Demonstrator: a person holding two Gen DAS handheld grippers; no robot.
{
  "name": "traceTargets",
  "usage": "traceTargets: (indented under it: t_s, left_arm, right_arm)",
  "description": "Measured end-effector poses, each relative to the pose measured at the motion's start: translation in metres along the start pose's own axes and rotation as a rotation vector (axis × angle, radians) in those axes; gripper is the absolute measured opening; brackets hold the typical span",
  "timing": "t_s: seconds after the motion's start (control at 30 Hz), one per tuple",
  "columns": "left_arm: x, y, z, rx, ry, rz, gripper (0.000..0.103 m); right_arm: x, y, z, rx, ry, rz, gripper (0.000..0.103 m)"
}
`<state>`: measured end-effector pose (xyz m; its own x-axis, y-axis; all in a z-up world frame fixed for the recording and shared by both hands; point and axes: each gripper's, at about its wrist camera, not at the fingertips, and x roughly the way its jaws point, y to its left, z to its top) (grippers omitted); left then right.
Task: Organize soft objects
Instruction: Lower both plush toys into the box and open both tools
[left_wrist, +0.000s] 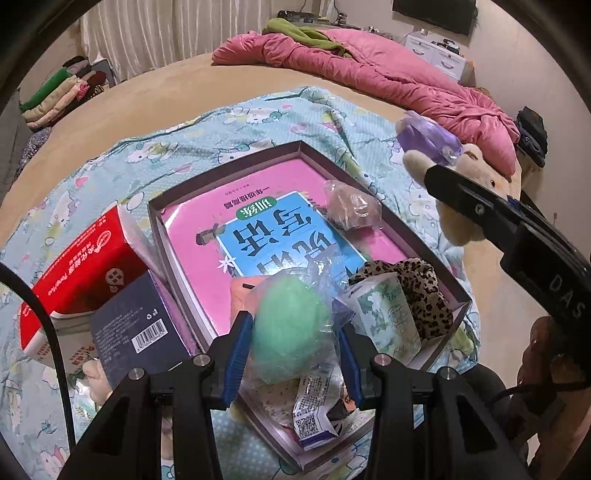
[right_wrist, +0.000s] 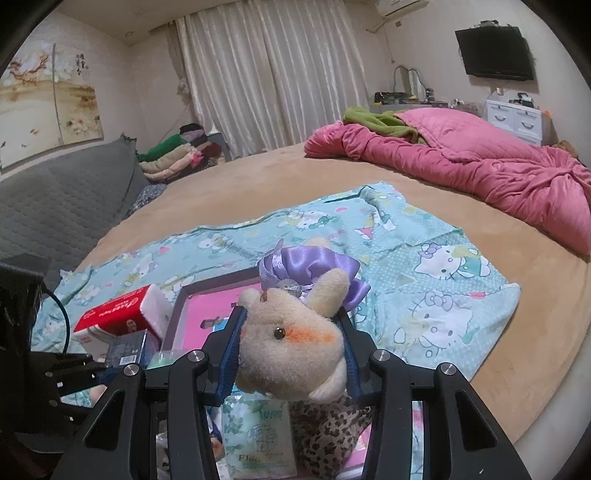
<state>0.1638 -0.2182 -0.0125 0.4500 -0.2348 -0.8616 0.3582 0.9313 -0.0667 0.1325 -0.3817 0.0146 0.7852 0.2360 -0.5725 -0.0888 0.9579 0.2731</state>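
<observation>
My left gripper (left_wrist: 293, 326) is shut on a green soft ball (left_wrist: 288, 332) in crinkly clear plastic and holds it over the near end of a shallow box (left_wrist: 369, 186). In the box lie a pink and blue book (left_wrist: 266, 229), a wrapped brownish ball (left_wrist: 352, 208), a leopard-print cloth (left_wrist: 424, 291) and a green-white tissue pack (left_wrist: 388, 317). My right gripper (right_wrist: 291, 317) is shut on the head of a beige plush toy (right_wrist: 291, 347) with a purple satin dress (right_wrist: 314, 262). It hangs just above the box's right side, over the leopard-print cloth (right_wrist: 328, 435).
A red tissue pack (left_wrist: 81, 266) and a dark blue carton (left_wrist: 136, 325) lie left of the box on a light blue cartoon-print sheet (right_wrist: 424, 258). A pink quilt (right_wrist: 480, 173) and a green cloth (right_wrist: 376, 122) lie on the far side of the tan bed (right_wrist: 258, 177). Folded clothes (right_wrist: 173, 155) are stacked at the back left.
</observation>
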Motion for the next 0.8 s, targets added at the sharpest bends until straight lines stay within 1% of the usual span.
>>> traceTargets:
  t_s: [0.17, 0.4, 0.57, 0.8]
  left_arm:
    - [0.007, 0.001, -0.001, -0.009, 0.009, -0.011, 0.045]
    - [0.017, 0.005, -0.004, -0.018, 0.029, -0.012, 0.045]
    - [0.019, 0.006, -0.004, -0.021, 0.029, -0.012, 0.045]
    - [0.021, 0.004, -0.006, -0.015, 0.029, -0.010, 0.045]
  right_arm:
    - [0.023, 0.004, -0.007, -0.023, 0.071, -0.001, 0.048]
    - [0.046, 0.007, -0.016, -0.032, 0.131, 0.019, 0.048]
    - [0.055, 0.006, -0.021, -0.023, 0.162, 0.032, 0.048]
    - [0.068, 0.003, -0.032, -0.019, 0.218, 0.024, 0.048]
